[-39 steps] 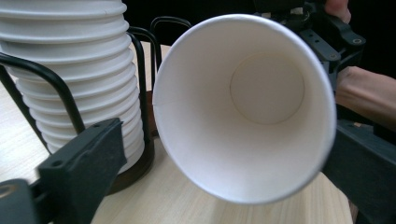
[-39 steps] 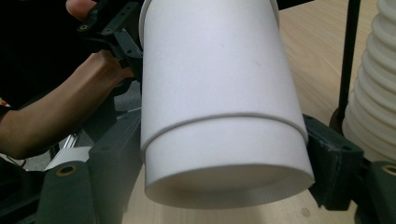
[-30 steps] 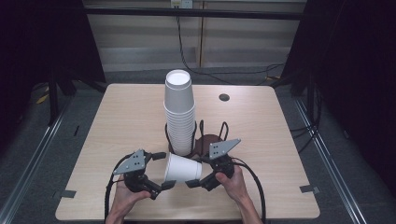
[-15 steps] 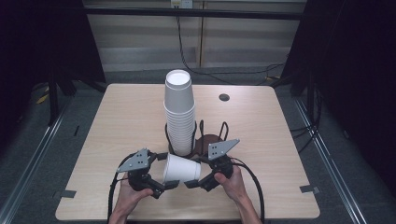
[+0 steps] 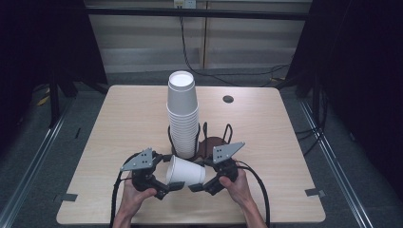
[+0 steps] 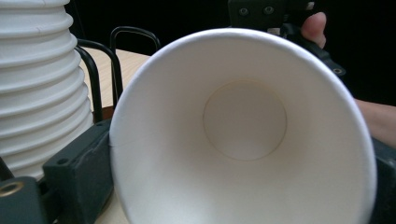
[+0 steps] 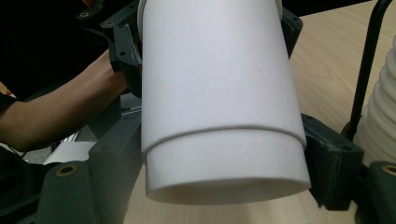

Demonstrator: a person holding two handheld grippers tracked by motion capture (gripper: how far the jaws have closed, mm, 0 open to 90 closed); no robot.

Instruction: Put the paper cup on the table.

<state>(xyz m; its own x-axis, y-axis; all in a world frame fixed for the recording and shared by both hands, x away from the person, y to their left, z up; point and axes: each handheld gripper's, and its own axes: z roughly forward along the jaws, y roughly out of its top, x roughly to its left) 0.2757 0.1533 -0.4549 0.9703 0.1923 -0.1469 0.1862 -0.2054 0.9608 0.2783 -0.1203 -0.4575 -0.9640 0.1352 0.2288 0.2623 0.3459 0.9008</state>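
**Cup held sideways between both hand-held grippers**

A white paper cup (image 5: 185, 172) lies on its side above the near edge of the bench (image 5: 123, 118), just in front of the cup stack (image 5: 182, 114). Its mouth faces the left hand-held gripper (image 5: 167, 186); its base faces the right hand-held gripper (image 5: 198, 186).

Left hand-held gripper: the jaws have just been closing, with the cup's rim end between them. In the left gripper view the open mouth of the cup (image 6: 243, 130) sits between the two black jaws, both close against its wall; whether the pads press on it cannot be told.

Right hand-held gripper: in the right gripper view the jaws flank the base end of the cup (image 7: 219, 98) on both sides and bear on it, closed on the cup. A second cup edge shows as a step around the wall, so two nested cups may be present.

The stack stands upright in a black wire holder (image 5: 216, 135) at mid-bench.
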